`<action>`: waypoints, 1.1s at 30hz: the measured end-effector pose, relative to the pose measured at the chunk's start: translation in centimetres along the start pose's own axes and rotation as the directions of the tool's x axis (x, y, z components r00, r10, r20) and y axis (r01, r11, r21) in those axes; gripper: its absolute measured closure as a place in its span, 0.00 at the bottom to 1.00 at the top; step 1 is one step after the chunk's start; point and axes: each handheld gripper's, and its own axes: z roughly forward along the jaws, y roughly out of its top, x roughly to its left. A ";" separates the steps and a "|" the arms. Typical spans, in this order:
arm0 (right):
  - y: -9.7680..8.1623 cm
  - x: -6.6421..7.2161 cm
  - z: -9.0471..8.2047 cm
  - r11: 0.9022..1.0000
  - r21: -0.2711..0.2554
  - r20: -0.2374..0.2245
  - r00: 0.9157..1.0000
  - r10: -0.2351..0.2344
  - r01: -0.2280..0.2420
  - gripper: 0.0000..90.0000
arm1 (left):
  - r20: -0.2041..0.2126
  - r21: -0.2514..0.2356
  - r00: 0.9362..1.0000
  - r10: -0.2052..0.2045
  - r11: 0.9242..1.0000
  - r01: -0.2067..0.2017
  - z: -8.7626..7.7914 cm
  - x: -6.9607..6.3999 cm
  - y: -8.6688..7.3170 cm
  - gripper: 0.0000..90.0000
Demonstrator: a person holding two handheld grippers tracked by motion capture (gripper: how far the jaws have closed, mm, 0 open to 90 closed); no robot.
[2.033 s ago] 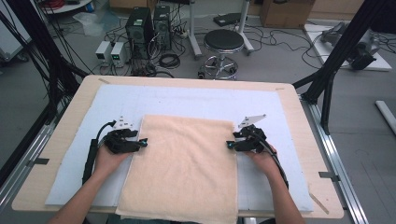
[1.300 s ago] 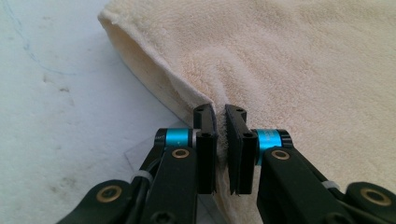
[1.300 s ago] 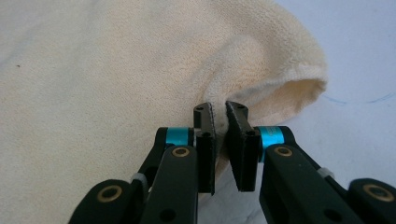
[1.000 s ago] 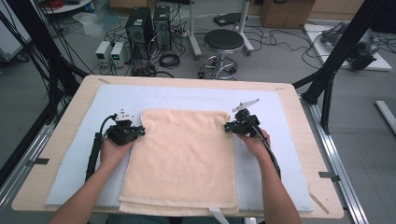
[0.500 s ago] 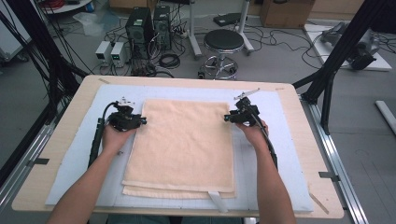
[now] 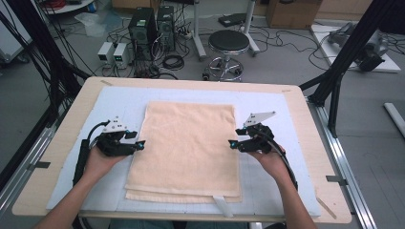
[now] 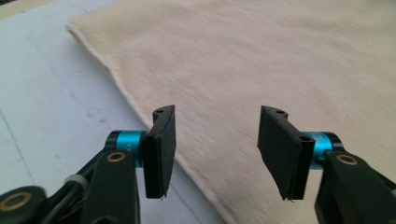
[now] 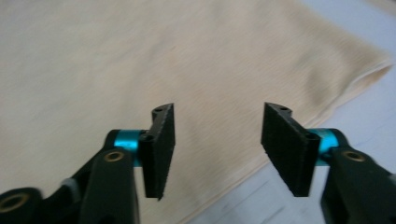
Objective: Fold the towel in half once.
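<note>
— Where's the towel (image 6: 186, 150)?

— Spread flat in the middle of the pale blue mat (image 6: 119, 102), folded over on itself, so a lower layer shows under its near edge. A small white tag (image 6: 222, 206) pokes out from that near edge, towards the towel's right corner.

— And the grippers, relative to the towel?

— The left gripper (image 6: 138, 143) sits at the towel's left edge, about halfway along it, pointing inward. The right gripper (image 6: 232, 143) mirrors it at the towel's right edge. Each is held in a hand, forearms coming in from the near side.

— Holding any cloth?

— No. In the left gripper view the left gripper (image 7: 212, 149) has its jaws apart at a middling width, nothing between them, the towel's edge running below. The right gripper (image 8: 215, 149) looks the same in its own view. Both pairs of jaws have just been opening.

— Are the tips touching the towel?

— Probably just clear of it, though the blur makes that hard to call.

— Beyond the towel?

— The mat lies on a wooden table (image 6: 301, 124); past the table's far edge stands a round stool (image 6: 229, 43).
</note>
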 end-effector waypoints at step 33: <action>-5.5 6.0 0.0 0.989 0.014 -0.143 0.980 -0.141 0.145 0.95 | 0.212 0.059 0.968 0.134 0.987 -0.150 -1.8 -5.6 -3.8 0.99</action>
